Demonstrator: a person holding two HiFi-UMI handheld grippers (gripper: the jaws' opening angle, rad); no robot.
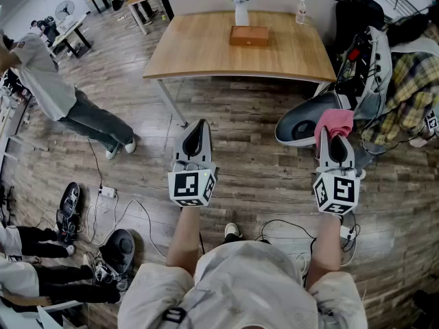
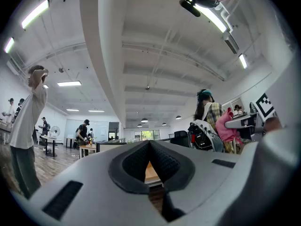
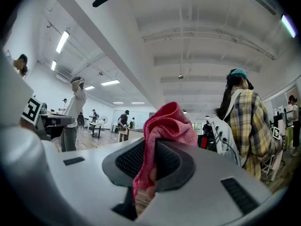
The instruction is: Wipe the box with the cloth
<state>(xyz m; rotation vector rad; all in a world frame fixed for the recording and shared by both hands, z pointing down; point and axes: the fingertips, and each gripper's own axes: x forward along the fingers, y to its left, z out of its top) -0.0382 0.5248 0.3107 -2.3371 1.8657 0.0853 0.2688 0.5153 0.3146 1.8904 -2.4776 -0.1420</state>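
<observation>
A small brown box lies on the far wooden table, well ahead of both grippers. My right gripper is shut on a pink cloth, which bunches up above the jaws in the right gripper view, cloth. My left gripper is shut with nothing in it; its dark pads meet at the top, and the table shows through a narrow gap below. Both grippers hover over the wooden floor, short of the table.
A white vase of flowers and a bottle stand behind the box. A chair with bags and a plaid shirt is at right. A person stands at left. Cables, shoes and a power strip lie on the floor.
</observation>
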